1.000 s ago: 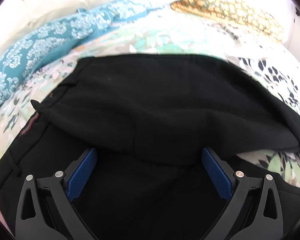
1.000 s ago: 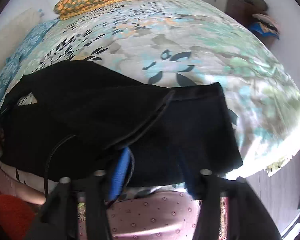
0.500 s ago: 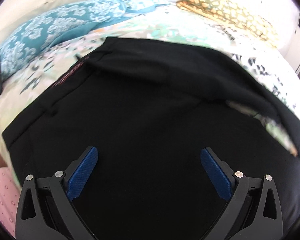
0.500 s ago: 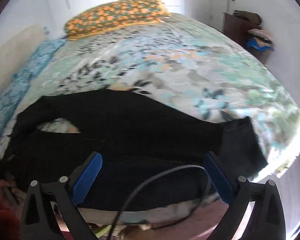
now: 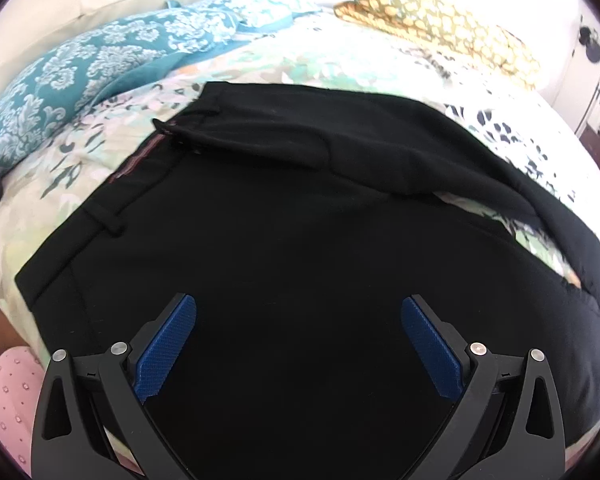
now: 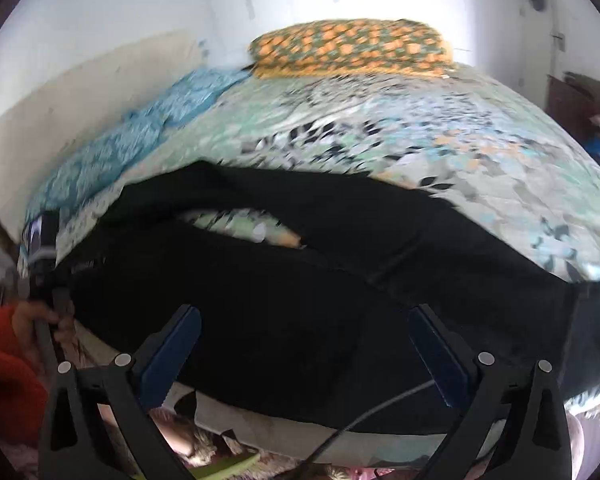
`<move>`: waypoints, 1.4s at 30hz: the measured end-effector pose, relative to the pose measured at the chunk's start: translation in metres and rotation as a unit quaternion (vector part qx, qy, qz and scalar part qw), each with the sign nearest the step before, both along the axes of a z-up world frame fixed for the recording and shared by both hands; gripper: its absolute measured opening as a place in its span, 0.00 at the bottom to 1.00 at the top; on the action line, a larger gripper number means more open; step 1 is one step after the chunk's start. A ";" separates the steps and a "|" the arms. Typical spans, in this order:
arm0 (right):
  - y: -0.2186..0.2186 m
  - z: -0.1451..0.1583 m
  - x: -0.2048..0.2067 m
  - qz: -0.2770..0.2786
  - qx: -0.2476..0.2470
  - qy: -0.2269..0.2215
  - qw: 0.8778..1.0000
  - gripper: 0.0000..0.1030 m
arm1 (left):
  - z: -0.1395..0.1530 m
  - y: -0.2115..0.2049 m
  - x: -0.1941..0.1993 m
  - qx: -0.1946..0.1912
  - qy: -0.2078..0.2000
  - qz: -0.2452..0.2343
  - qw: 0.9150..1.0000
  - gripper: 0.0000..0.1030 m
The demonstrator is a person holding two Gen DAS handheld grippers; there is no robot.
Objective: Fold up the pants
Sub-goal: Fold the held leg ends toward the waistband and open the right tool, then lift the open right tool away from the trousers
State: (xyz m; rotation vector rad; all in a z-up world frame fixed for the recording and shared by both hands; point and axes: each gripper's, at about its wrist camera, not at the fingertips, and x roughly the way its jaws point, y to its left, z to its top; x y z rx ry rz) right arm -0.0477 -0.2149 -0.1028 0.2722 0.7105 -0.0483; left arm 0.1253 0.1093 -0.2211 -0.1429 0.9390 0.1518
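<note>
Both claws, L (image 5: pixel 299 336) & R (image 6: pixel 305 346), released over black pants (image 5: pixel 300 220) on bed (image 6: pixel 440 140).

The black pants (image 5: pixel 300 220) cover the near part of the bed (image 5: pixel 360 64), so nothing tall blocks the way there. At ten o'clock lies a blue pillow (image 5: pixel 100 60), at one o'clock a yellow pillow (image 5: pixel 440 20), with open bed between them.

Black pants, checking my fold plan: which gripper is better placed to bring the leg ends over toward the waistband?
Right. The right gripper, open, hovers near the pants' hem end; the left gripper hangs by the waistband.
</note>
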 end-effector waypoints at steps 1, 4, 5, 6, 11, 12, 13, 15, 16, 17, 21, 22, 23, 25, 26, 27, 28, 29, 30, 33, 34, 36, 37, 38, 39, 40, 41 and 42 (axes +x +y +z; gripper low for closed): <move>-0.024 0.006 -0.015 -0.046 0.029 -0.020 0.998 1.00 | 0.000 0.004 0.001 -0.004 -0.001 0.004 1.000 1.00; -0.086 -0.002 -0.053 -0.166 0.123 -0.034 0.978 1.00 | -0.003 0.011 0.006 -0.020 0.006 0.022 1.000 1.00; -0.099 -0.011 -0.061 -0.185 0.151 -0.025 0.971 1.00 | -0.005 0.012 0.008 -0.025 0.009 0.030 0.999 1.00; -0.106 -0.021 -0.066 -0.196 0.182 -0.008 0.964 1.00 | -0.005 0.012 0.008 -0.026 0.010 0.034 0.999 1.00; -0.082 -0.056 -0.029 -0.028 0.433 0.020 0.901 1.00 | -0.007 0.003 0.007 -0.007 0.012 0.015 1.000 1.00; -0.062 -0.065 -0.013 0.044 0.509 0.040 0.859 1.00 | -0.007 0.000 0.006 0.002 0.014 0.010 1.000 1.00; -0.039 -0.068 -0.001 0.107 0.549 0.073 0.826 0.99 | -0.007 -0.002 0.004 0.010 0.016 0.006 1.000 1.00; -0.001 -0.046 0.012 0.183 0.463 0.117 0.859 0.99 | -0.006 -0.005 0.003 0.020 0.018 -0.004 1.000 1.00; 0.018 -0.032 0.017 0.218 0.362 0.140 0.895 0.99 | -0.004 -0.006 0.002 0.025 0.016 -0.006 1.000 1.00; 0.035 -0.018 0.019 0.233 0.212 0.169 0.934 0.99 | -0.002 -0.005 0.001 0.029 0.013 -0.006 0.999 1.00; 0.057 -0.004 0.007 0.173 -0.269 0.173 0.931 0.99 | 0.003 0.000 -0.001 0.029 0.003 0.005 1.000 1.00; 0.051 0.003 0.002 0.169 -0.291 0.157 0.929 0.99 | 0.003 0.001 -0.001 0.026 0.004 0.007 1.000 1.00; 0.043 0.011 -0.003 0.159 -0.292 0.143 0.932 0.99 | 0.002 0.002 0.000 0.024 0.005 0.009 1.000 1.00; 0.024 0.027 -0.009 0.133 -0.272 0.121 0.945 0.99 | 0.000 0.001 0.002 0.023 0.009 0.012 1.000 1.00; 0.015 0.035 -0.011 0.121 -0.258 0.113 0.952 0.99 | -0.001 0.000 0.003 0.022 0.011 0.011 1.000 1.00; 0.005 0.039 -0.012 0.114 -0.239 0.112 0.958 0.99 | -0.001 -0.001 0.004 0.022 0.012 0.008 1.000 1.00; -0.001 0.046 -0.009 0.106 -0.217 0.113 0.964 0.99 | -0.001 -0.003 0.005 0.022 0.012 0.004 1.000 1.00; -0.010 0.053 -0.009 0.093 -0.202 0.111 0.969 0.99 | 0.000 -0.004 0.004 0.022 0.011 0.000 1.000 1.00; -0.017 0.061 -0.008 0.080 -0.190 0.108 0.973 0.99 | 0.001 -0.007 0.004 0.024 0.008 -0.007 1.000 1.00; -0.029 0.094 -0.009 0.054 -0.155 0.057 0.985 0.99 | 0.004 -0.013 0.001 0.038 0.000 -0.022 0.999 1.00; -0.032 0.105 -0.014 0.046 -0.144 0.027 0.988 0.99 | 0.004 -0.014 0.001 0.041 -0.002 -0.025 0.999 1.00; -0.036 0.132 -0.025 0.036 -0.114 -0.035 0.992 0.99 | 0.004 -0.015 0.001 0.041 -0.001 -0.027 0.999 1.00; -0.036 0.143 -0.025 0.037 -0.094 -0.063 0.993 0.99 | 0.004 -0.015 0.002 0.039 0.000 -0.025 0.999 1.00; -0.036 0.158 -0.029 0.041 -0.072 -0.097 0.992 0.99 | 0.003 -0.014 0.002 0.035 0.002 -0.023 0.999 1.00; -0.031 0.174 -0.035 0.050 -0.053 -0.135 0.988 0.99 | 0.003 -0.013 0.003 0.033 0.002 -0.022 0.999 1.00; -0.027 0.191 -0.038 0.065 -0.036 -0.173 0.982 0.99 | 0.003 -0.013 0.003 0.031 0.003 -0.021 0.999 1.00; -0.021 0.210 -0.042 0.087 -0.018 -0.211 0.973 0.99 | 0.003 -0.012 0.003 0.031 0.002 -0.021 0.999 1.00; -0.015 0.227 -0.045 0.110 -0.001 -0.246 0.963 0.99 | 0.004 -0.012 0.003 0.032 0.001 -0.021 0.999 1.00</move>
